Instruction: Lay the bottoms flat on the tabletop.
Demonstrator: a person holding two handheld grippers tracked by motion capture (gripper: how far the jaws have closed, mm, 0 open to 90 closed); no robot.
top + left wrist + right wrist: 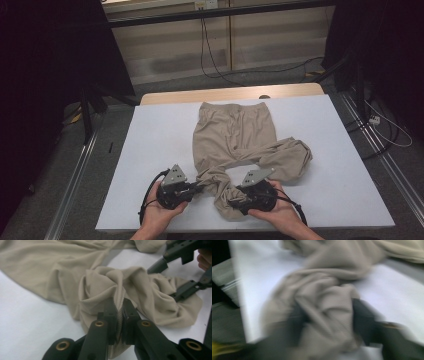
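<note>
Beige trousers on a white table, both grippers at the bunched leg ends.

The right gripper view is smeared by blur; the right gripper (pixel 327 322) seems to have a thick wad of cloth between its jaws. The left gripper (pixel 119 312) is clenched on a fold. The trousers (pixel 235 137) lie mid-table (pixel 150 145), waistband toward the far wooden edge, long axis running away from the person, one leg crumpled sideways to the right. Grey carpet, cables and dark curtains surround the table.

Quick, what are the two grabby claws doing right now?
Left gripper: shut on a fold of the beige trousers.
Right gripper: closed on a bunch of the same trousers, though that view is blurred.
</note>
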